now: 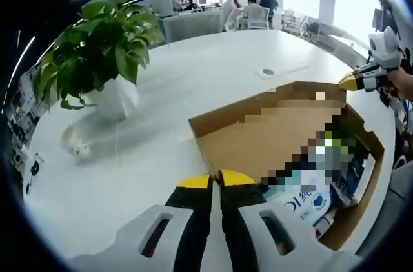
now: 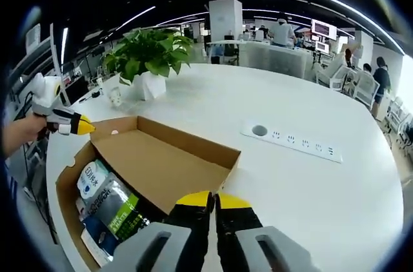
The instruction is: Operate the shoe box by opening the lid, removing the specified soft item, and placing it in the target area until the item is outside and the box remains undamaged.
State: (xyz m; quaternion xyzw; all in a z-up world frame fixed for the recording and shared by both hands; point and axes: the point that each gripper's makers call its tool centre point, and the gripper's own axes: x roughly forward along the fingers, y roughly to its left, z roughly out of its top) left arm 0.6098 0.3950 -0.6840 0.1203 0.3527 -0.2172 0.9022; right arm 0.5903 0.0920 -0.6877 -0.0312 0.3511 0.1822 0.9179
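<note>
A white office table [image 2: 310, 182] carries the shoe box [image 2: 161, 162], lid already open; soft plastic packets [image 2: 106, 211] lie inside at one end; they look light, limp and slippery, best pinched at an edge; left gripper [image 1: 216, 180] and right gripper [image 2: 213, 200] both have jaws pressed together, empty.

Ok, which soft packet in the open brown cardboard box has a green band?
The silver-grey plastic packet, beside the white blue-labelled packet, which shows no green.
</note>
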